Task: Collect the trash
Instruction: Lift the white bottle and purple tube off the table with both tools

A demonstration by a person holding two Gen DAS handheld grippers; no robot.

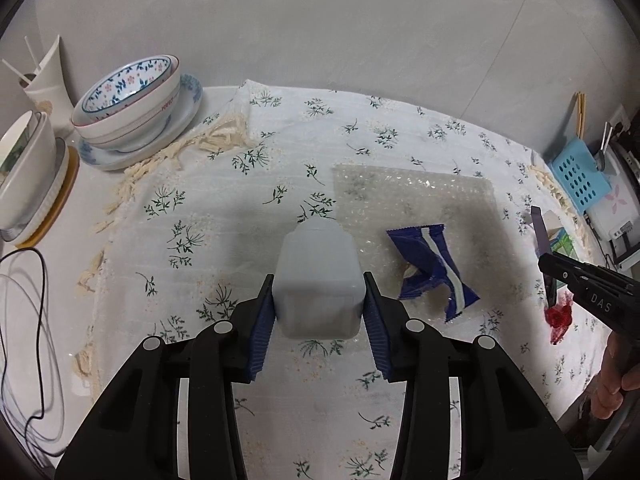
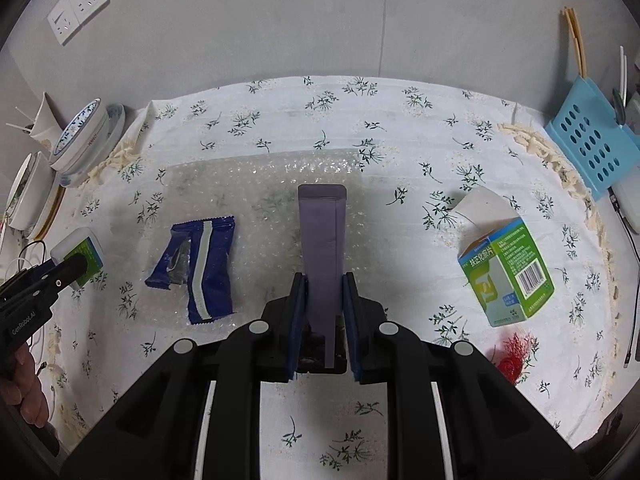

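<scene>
My left gripper (image 1: 319,294) is shut on a white plastic bottle (image 1: 318,280), held above the flowered tablecloth (image 1: 280,152). The bottle's green label shows in the right wrist view (image 2: 86,256). My right gripper (image 2: 325,294) is shut on a long grey sachet (image 2: 323,248), also seen in the left wrist view (image 1: 541,236). A torn blue wrapper (image 1: 430,270) (image 2: 200,268) lies on a bubble-wrap sheet (image 1: 416,196) (image 2: 256,184). An open green and white box (image 2: 506,268) lies on the right. A red scrap (image 2: 514,354) (image 1: 559,316) lies near the front right.
Stacked bowls on a plate (image 1: 136,112) (image 2: 86,136) and white cups (image 1: 28,168) stand at the back left. A blue perforated basket (image 2: 592,136) (image 1: 578,176) stands at the back right by the wall. Cables (image 1: 28,336) hang at the left edge.
</scene>
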